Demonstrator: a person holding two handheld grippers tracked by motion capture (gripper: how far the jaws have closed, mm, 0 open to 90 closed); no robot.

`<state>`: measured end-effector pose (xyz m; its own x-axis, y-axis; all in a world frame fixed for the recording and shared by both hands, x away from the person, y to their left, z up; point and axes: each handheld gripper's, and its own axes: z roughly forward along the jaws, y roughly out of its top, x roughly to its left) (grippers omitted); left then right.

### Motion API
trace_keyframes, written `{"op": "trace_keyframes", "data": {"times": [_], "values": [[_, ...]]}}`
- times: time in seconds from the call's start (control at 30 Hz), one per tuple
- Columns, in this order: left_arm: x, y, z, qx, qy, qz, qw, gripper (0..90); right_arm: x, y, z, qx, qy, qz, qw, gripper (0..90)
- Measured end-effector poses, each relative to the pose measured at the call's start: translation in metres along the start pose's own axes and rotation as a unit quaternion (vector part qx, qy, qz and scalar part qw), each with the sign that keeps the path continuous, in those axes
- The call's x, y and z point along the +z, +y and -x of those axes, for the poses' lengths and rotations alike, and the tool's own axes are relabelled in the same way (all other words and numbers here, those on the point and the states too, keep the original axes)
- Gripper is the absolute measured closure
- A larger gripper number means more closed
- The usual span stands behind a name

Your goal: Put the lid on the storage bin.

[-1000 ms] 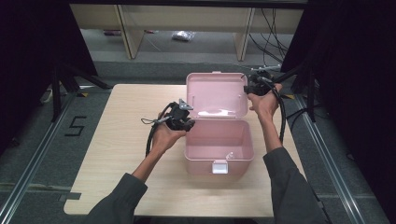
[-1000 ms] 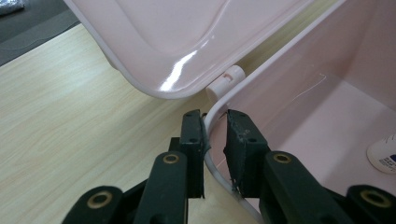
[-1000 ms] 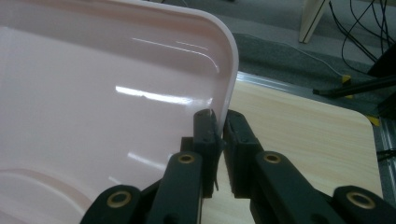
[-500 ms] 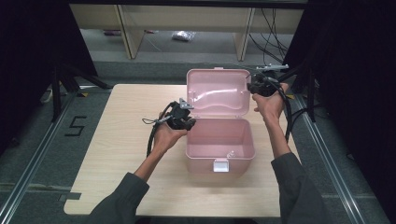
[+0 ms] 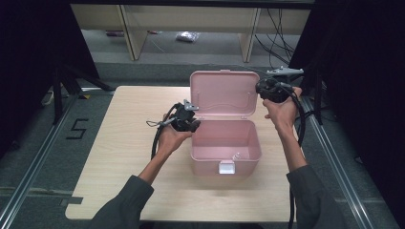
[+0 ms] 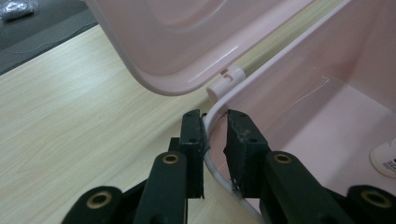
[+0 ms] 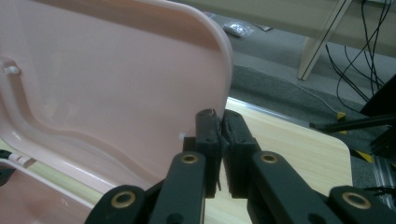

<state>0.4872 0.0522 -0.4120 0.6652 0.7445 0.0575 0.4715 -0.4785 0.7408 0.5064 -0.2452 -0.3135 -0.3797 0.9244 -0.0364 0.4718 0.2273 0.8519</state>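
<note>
A pink plastic box (image 5: 210, 162) stands on the table with its lid (image 5: 222, 93) raised upright. My left gripper (image 5: 193, 125) is at the box's left wall. In the left gripper view its jaws (image 6: 215, 116) straddle the white-edged rim (image 6: 212, 116), one pad outside and one inside, shut on it near the white hinge (image 6: 225, 83). My right gripper (image 5: 260, 88) is shut on the lid's right edge; the right gripper view shows the lid (image 7: 102, 84) pinched at my right gripper (image 7: 219, 114). A small white object (image 5: 235, 156) lies inside the box.
The box has a white latch (image 5: 226, 167) on its front wall. The wooden table (image 5: 129, 143) has bare surface left of the box and in front of it. Shelf legs, a plastic bag (image 5: 187, 36) and cables (image 5: 282, 28) lie on the floor beyond.
The lid has swung up from a backward-leaning tilt to upright. My right hand has risen and moved right with the lid's edge. The left hand has stayed put.
</note>
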Motion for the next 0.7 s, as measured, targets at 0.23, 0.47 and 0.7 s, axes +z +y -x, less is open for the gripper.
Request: {"op": "trace_keyframes", "data": {"times": [0.23, 0.47, 0.7], "values": [[0.001, 0.001, 0.0, 0.004, 0.002, 0.001, 1.0, 76.3, -0.011, -0.007, 0.001, -0.009, 0.005, 0.013, 0.9999, 87.0], [0.001, 0.001, 0.0, 0.006, 0.0, 0.002, 1.0, 76.2, -0.021, -0.013, -0.003, -0.006, 0.008, 0.027, 0.9996, 87.2], [0.003, 0.001, 0.0, -0.003, -0.004, 0.007, 1.0, 76.1, -0.029, -0.018, -0.006, -0.004, 0.012, 0.03, 0.9995, 87.1]]}}
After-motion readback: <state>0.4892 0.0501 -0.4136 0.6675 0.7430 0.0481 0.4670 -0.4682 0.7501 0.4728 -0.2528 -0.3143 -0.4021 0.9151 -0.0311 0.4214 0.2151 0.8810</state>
